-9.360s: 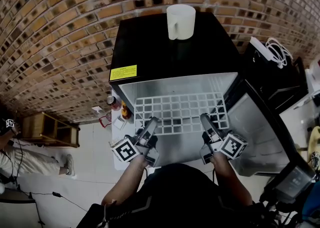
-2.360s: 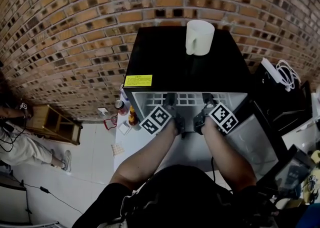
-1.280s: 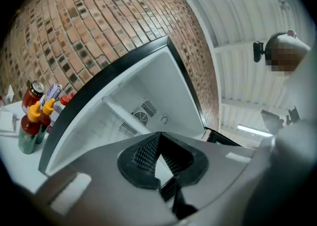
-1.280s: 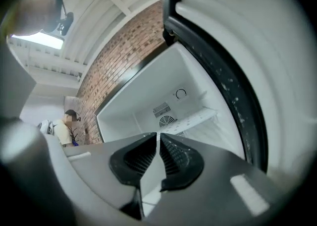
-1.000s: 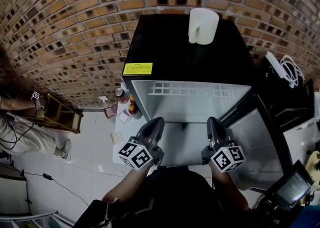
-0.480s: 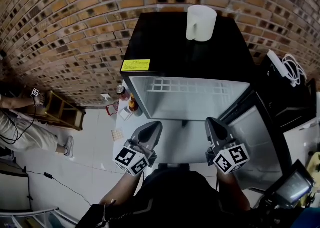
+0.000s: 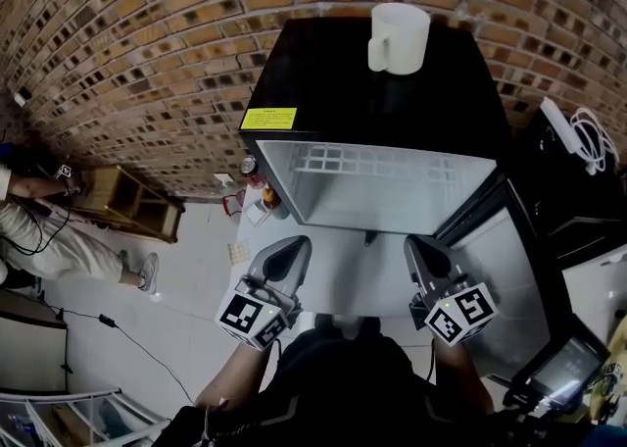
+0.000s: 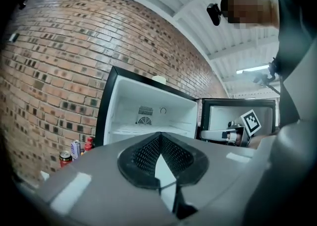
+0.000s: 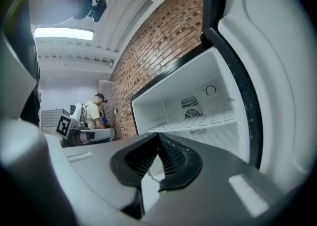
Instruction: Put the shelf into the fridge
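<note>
left tool [image 7: 290, 247] jaws together, empty, right tool [image 7: 419, 245] jaws together, empty, white wire shelf [image 7: 372, 163] seated inside open mini fridge [image 7: 323, 82] ahead of both tools, white mug [image 7: 398, 37] on fridge top beyond

We see a glossy black metal fridge [image 7: 362, 102] with a white inside. Its white wire grid shelf [image 7: 382, 161] makes a pattern of square cells. At twelve o'clock on the black top is a cream plastic mug [image 7: 397, 36], at ten o'clock a yellow rectangular label [image 7: 268, 119]. The rough brick wall [image 7: 127, 43] is orange-brown, chequered with small dark bricks. At six o'clock, the grey left gripper [image 7: 289, 246] and grey right gripper [image 7: 419, 246] carry black-and-white square-marker cubes.
</note>
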Demonstrator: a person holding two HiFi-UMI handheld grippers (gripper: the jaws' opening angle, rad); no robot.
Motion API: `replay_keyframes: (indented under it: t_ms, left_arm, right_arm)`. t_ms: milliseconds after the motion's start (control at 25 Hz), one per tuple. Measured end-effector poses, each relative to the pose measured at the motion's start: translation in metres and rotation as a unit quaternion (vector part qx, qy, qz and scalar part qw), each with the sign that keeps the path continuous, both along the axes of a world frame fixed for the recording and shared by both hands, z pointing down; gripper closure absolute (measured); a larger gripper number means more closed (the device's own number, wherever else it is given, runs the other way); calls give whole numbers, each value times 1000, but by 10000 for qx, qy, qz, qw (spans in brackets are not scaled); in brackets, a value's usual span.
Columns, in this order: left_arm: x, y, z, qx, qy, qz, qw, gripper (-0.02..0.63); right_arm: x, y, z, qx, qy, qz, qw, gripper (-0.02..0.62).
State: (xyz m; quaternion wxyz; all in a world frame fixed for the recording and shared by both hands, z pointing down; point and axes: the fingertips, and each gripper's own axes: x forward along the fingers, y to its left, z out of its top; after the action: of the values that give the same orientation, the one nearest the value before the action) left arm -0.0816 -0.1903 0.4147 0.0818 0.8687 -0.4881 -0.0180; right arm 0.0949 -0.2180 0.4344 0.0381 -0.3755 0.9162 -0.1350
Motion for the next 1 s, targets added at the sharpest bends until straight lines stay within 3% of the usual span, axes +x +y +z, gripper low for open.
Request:
replay_keyframes:
  t_ms: [240, 480, 720, 920, 1000]
  left_arm:
    - [-9, 6, -2, 90, 64, -164, 9998, 606]
    - [-2, 23, -17, 457, 88, 668, 9967, 606]
    - [-18, 38, -38, 597, 498, 1054, 9914, 606]
    - [-34, 37, -32, 385, 360, 894, 9946, 606]
    - [-40, 34, -33, 380, 505, 857, 9943, 606]
  right_arm:
    - [1, 3, -12, 105, 91, 7, 9999, 589]
    - [-9, 6, -27, 147, -9, 57, 9999, 588]
    - [-29, 9, -37, 175, -37, -13, 9998, 589]
    - [-37, 9, -42, 220, 47, 27, 9997, 589]
    - [-39, 8, -42, 208, 84, 38, 9997, 589]
